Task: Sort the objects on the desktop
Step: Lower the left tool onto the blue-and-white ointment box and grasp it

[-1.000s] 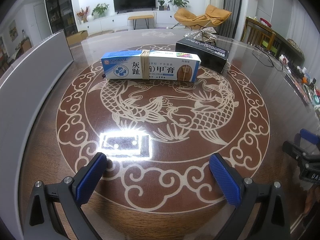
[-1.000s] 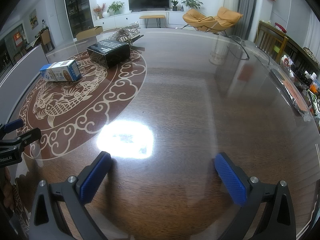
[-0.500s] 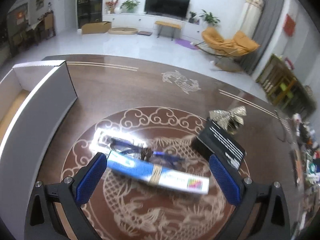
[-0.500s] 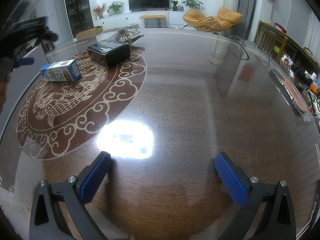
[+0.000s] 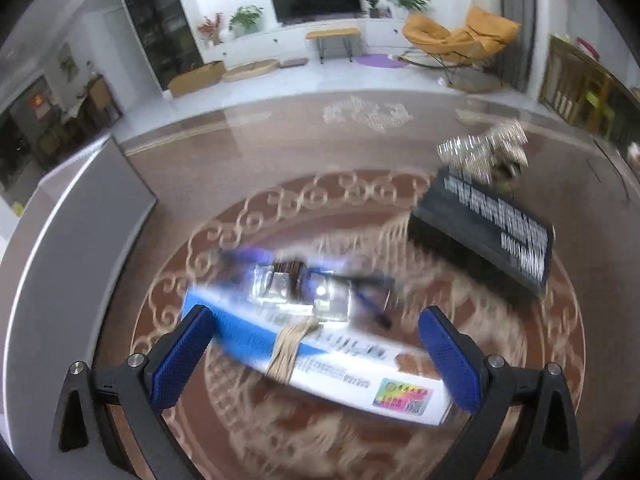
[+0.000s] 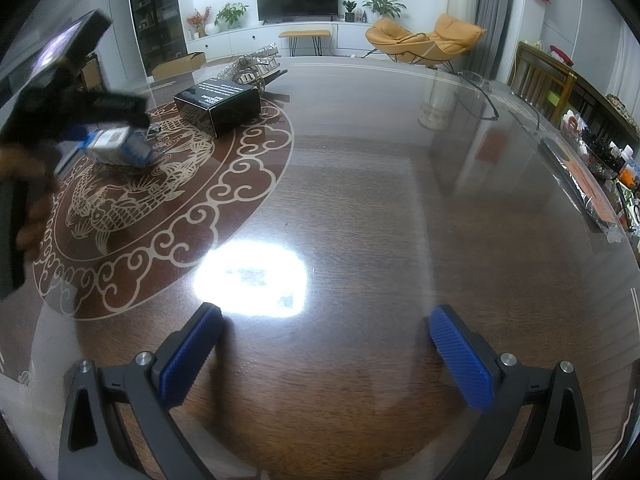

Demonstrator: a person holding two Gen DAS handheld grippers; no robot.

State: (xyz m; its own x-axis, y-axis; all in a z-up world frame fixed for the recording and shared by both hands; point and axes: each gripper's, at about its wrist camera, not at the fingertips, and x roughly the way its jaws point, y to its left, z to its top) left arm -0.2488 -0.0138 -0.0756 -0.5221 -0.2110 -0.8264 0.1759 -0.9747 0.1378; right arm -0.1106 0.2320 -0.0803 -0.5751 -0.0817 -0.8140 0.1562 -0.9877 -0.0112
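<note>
A: Where is the ointment box (image 5: pixel 320 356)?

B: On the round carved medallion toward the table's (image 6: pixel 380 200) left side, a rubber band (image 5: pixel 286 350) round its middle. The left gripper (image 5: pixel 320 360) hangs above it, jaws spread wide to either end, holding nothing.

A: Any containers?

B: A black box (image 5: pixel 486 226) farther back on the medallion, closed, contents unseen. A grey-walled bin (image 5: pixel 76 240) stands at the left edge; its inside is hidden.

A: What is unclear?

B: The left view is blurred. Something blue-framed (image 5: pixel 360 284) lies just behind the ointment box, perhaps spectacles. A silvery object (image 5: pixel 484 150) sits behind the black box.

A: The right gripper (image 6: pixel 324 356)?

B: Wide open, empty, over bare wood near the front edge.
</note>
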